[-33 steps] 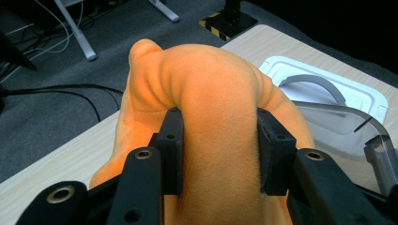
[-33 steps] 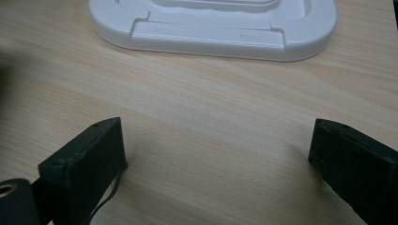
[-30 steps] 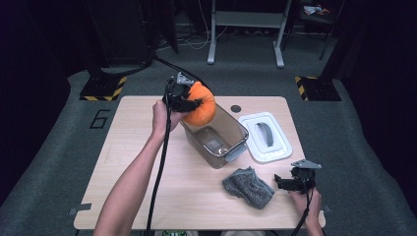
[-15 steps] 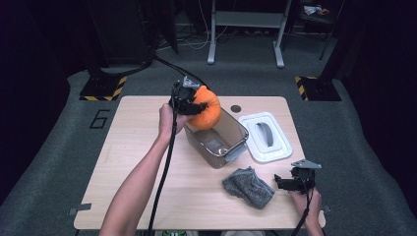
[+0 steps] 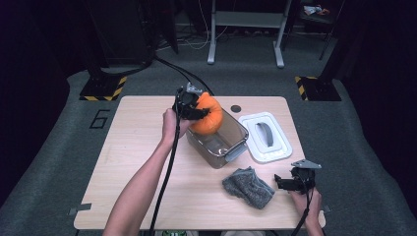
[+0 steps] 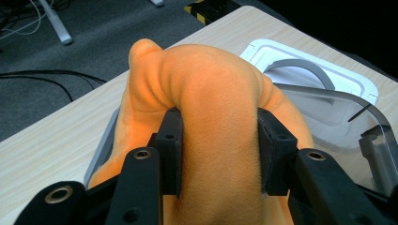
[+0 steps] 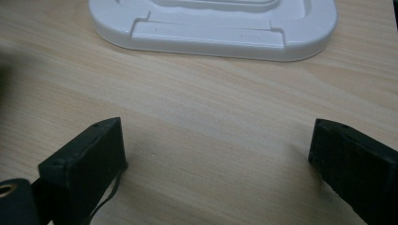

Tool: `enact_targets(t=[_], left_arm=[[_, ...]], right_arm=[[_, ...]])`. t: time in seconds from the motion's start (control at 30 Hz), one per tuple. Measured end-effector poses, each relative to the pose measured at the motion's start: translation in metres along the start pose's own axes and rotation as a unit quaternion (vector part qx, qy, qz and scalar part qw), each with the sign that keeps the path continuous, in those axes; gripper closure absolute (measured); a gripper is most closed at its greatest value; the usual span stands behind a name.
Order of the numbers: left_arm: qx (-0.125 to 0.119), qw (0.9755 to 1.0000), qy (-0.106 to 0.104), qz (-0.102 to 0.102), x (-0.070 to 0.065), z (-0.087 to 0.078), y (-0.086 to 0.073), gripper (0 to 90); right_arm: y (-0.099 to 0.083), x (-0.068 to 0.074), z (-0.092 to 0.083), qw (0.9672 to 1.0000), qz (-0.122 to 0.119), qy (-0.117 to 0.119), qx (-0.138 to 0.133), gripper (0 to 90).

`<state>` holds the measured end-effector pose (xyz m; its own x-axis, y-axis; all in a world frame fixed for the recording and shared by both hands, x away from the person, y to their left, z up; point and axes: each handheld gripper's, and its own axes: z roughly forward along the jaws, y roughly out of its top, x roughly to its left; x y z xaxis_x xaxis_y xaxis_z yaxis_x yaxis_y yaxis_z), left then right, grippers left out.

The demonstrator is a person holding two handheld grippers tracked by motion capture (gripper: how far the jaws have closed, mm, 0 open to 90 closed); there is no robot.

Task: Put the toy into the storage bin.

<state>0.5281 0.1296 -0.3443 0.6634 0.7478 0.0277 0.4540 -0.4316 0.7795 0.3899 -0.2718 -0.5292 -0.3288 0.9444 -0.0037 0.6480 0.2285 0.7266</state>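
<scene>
Orange plush (image 6: 211, 122) runs off the bottom edge in the left gripper view and hides the clear bin's (image 5: 231, 142) near wall — what the plush depicts can't be told. Grey cloth (image 5: 247, 187) near the table's (image 5: 137, 147) front edge — bunched, folds unreadable.

Lid (image 5: 265, 136) right of bin (image 5: 218, 142) — cloth (image 5: 248, 187) in front

Orange plush toy (image 5: 208, 116) over clear bin (image 5: 219, 142)

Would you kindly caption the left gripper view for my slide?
Left gripper squeezing an orange plush toy above a clear bin.
</scene>
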Motion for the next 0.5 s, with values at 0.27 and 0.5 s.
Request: enact_targets(t=[0.27, 0.5], left_arm=[[0.004, 0.9999, -0.008, -0.007, -0.002, 0.009, -0.006, 58.9], [0.014, 0.9998, -0.011, -0.005, -0.003, 0.016, -0.012, 58.2]], right_arm=[[0.000, 0.000, 0.000, 1.0000, -0.002, 0.000, -0.001, 3.2], [0.000, 0.000, 0.000, 1.0000, -0.003, 0.000, -0.001, 3.1]])
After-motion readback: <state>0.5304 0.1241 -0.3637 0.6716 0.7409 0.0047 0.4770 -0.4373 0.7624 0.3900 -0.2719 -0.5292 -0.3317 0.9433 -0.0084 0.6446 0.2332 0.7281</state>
